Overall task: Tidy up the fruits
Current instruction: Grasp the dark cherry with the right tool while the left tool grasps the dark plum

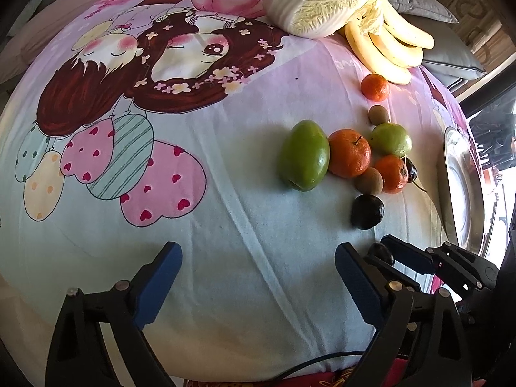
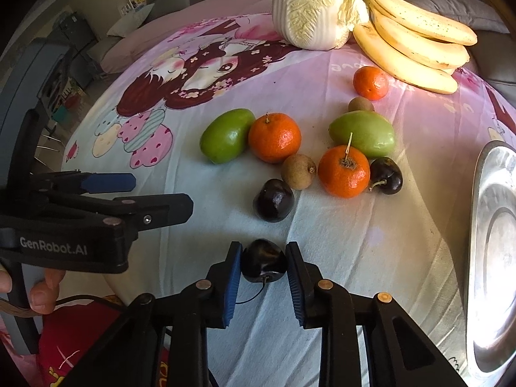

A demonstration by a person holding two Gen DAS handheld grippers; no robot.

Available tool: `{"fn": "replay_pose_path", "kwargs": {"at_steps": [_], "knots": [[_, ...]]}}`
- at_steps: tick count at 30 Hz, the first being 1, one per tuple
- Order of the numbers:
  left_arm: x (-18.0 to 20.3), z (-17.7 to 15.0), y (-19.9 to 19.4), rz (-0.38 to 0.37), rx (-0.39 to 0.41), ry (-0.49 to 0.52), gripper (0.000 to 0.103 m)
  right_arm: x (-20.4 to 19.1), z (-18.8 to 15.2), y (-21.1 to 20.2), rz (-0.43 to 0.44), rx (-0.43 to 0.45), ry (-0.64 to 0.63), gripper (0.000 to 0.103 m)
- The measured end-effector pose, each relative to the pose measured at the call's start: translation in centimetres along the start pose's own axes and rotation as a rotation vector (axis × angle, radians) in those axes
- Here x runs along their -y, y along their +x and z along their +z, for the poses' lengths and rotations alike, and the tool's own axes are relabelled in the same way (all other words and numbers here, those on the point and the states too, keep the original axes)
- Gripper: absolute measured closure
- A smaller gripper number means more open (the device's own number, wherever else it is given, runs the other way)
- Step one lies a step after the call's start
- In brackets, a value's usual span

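In the right wrist view my right gripper is shut on a dark cherry low over the cartoon bedsheet, blue pads against both its sides. Beyond it lie another dark cherry, a third with a stem, two small brown fruits, three mandarins and two green fruits. My left gripper stands open over bare sheet, nothing between its fingers. The left wrist view shows the same cluster ahead and to the right, with the right gripper beside it.
A steel plate lies at the right edge of the sheet. Bananas and a napa cabbage sit at the far side, with grey cushions behind. A person's fingers hold the left gripper's handle at lower left.
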State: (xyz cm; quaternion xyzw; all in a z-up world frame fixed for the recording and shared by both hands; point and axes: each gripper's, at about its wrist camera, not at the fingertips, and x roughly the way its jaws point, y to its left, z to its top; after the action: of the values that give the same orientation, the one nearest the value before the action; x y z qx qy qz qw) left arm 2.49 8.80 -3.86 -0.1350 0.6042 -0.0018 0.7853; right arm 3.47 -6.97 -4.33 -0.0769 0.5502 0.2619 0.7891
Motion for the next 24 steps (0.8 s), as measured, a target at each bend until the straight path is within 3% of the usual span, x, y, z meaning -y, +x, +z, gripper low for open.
{"fn": "replay_pose_path", "kwargs": {"at_steps": [13,15,19,21,24], "knots": [[4.6,1.7,0.7,-0.02,-0.007,0.117,0.013,3.2,0.1,-2.3,-0.049,0.067,0.083,0.074],[5.5,2.0,1.0,-0.022,-0.012,0.144,0.021,3.9,0.1,-2.7,-0.057,0.074,0.103,0.074],[7.1,2.1,1.7,-0.03,-0.027,0.184,0.023,5.1,0.0,-3.3,-0.068,0.085,0.138,0.074],[7.8,2.1,2.0,-0.031,-0.035,0.203,0.031,5.5,0.0,-3.5,-0.073,0.088,0.15,0.074],[8.9,2.3,2.8,-0.036,-0.049,0.222,0.034,5.9,-0.2,-3.6,-0.074,0.091,0.157,0.074]]}}
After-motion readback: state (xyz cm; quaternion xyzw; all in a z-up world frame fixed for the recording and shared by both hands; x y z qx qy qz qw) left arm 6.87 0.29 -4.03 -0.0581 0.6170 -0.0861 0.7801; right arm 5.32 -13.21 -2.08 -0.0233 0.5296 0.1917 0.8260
